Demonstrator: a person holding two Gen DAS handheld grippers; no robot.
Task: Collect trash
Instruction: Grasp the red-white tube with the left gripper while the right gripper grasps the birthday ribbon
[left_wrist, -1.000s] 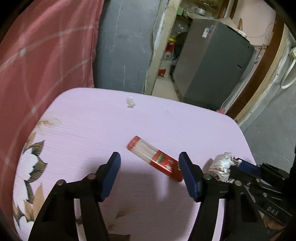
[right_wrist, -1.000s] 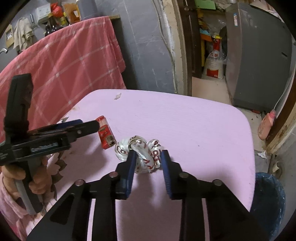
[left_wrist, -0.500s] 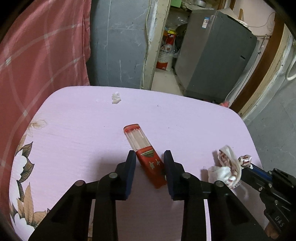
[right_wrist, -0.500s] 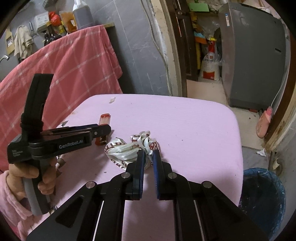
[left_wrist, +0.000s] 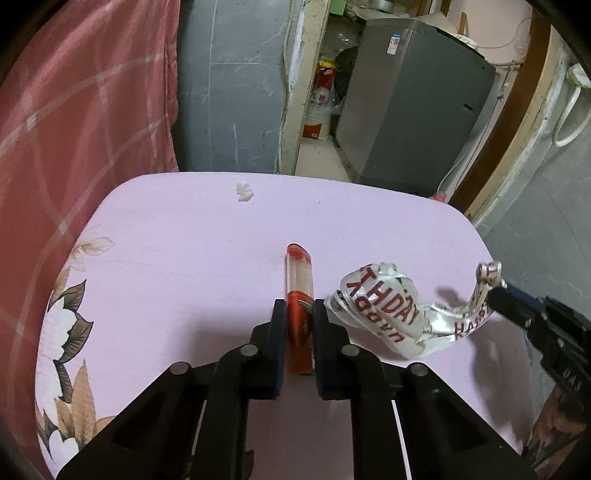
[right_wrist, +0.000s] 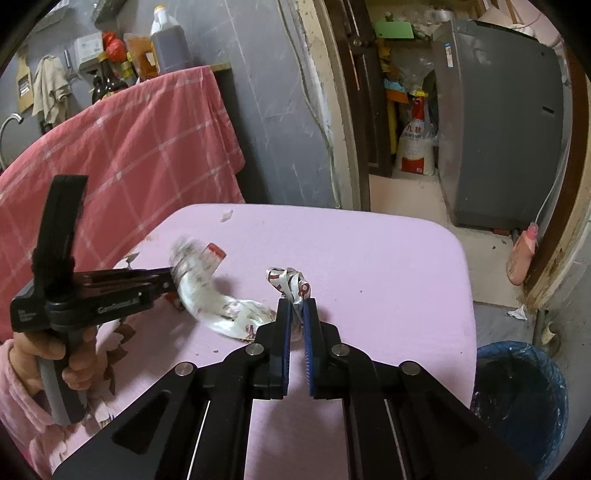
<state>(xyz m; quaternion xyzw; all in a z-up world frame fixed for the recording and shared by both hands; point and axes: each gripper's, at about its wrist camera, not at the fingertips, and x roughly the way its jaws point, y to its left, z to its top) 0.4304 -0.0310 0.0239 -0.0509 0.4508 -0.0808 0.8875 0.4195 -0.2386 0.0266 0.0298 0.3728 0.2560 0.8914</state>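
A slim red and clear plastic box (left_wrist: 300, 280) lies on the pink table (left_wrist: 166, 240). My left gripper (left_wrist: 298, 310) is closing on its red near end, and both pads touch its sides. A silver ribbon with red letters (left_wrist: 384, 310) curls right beside the box. My right gripper (right_wrist: 295, 306) is shut on one end of that ribbon (right_wrist: 288, 280), which is lifted off the table. From the right wrist view the left gripper (right_wrist: 166, 284) comes in from the left, held by a hand in a pink sleeve. The ribbon's loop (right_wrist: 221, 306) is blurred there.
A small white scrap (left_wrist: 243, 192) lies near the table's far edge. A blue-lined bin (right_wrist: 517, 387) stands on the floor to the table's right. A red checked cloth (right_wrist: 129, 166) hangs at the left, and a grey appliance (left_wrist: 413, 103) stands beyond the doorway.
The left jaws have narrowed from wide apart onto the red box, which now points straight ahead. The right jaws have shut on the ribbon, whose crumpled bundle has stretched out towards the box.
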